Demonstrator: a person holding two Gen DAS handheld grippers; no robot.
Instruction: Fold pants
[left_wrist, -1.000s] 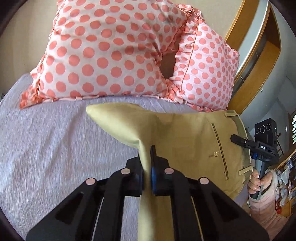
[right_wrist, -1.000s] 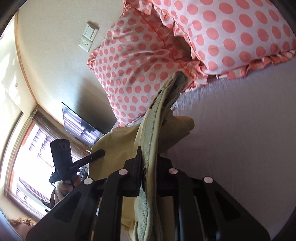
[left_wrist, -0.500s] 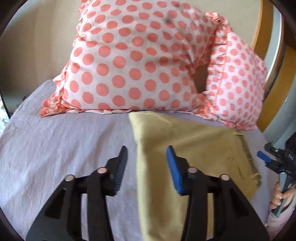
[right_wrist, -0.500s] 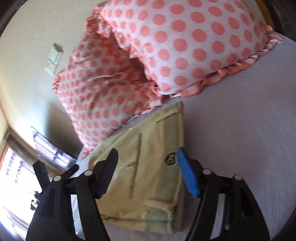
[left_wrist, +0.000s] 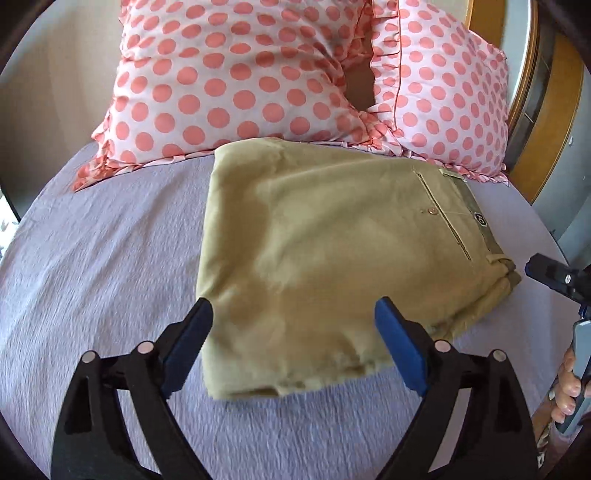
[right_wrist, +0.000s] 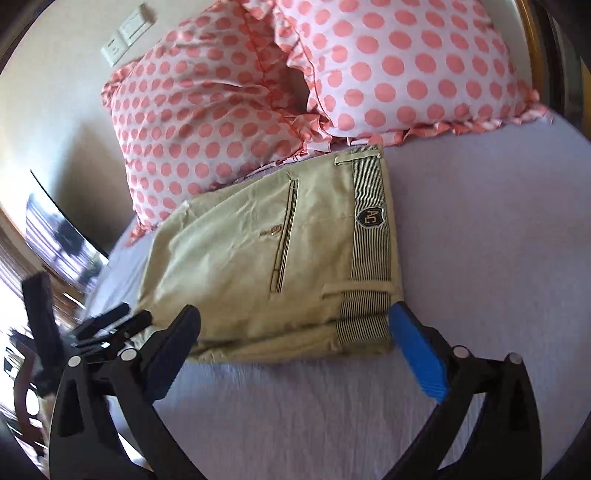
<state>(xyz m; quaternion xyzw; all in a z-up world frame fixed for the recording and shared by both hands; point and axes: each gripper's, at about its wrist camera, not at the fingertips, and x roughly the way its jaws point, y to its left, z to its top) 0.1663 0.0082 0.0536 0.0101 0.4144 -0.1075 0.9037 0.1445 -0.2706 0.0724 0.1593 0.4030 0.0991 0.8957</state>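
Note:
The khaki pants (left_wrist: 332, 251) lie folded in a flat rectangle on the lilac bed sheet (left_wrist: 92, 266), back pocket and striped waistband up. They also show in the right wrist view (right_wrist: 266, 258), waistband with a black badge toward the right. My left gripper (left_wrist: 293, 325) is open and empty, its jaws spread wide above the near folded edge. My right gripper (right_wrist: 295, 332) is open and empty, its jaws spread just before the waistband end. The right gripper also shows at the left wrist view's right edge (left_wrist: 554, 277). The left gripper shows at the right wrist view's left edge (right_wrist: 107, 325).
Two pink pillows with coral polka dots (left_wrist: 236, 74) (left_wrist: 439, 92) lean on the wall just behind the pants. A wooden frame (left_wrist: 543, 110) stands at the right. A wall socket plate (right_wrist: 127, 33) and a dark screen (right_wrist: 59, 229) show at the left.
Both grippers held pants fabric a second ago, then opened and let it drop. They have since opened wider and pulled back; the pants now lie flat and folded.

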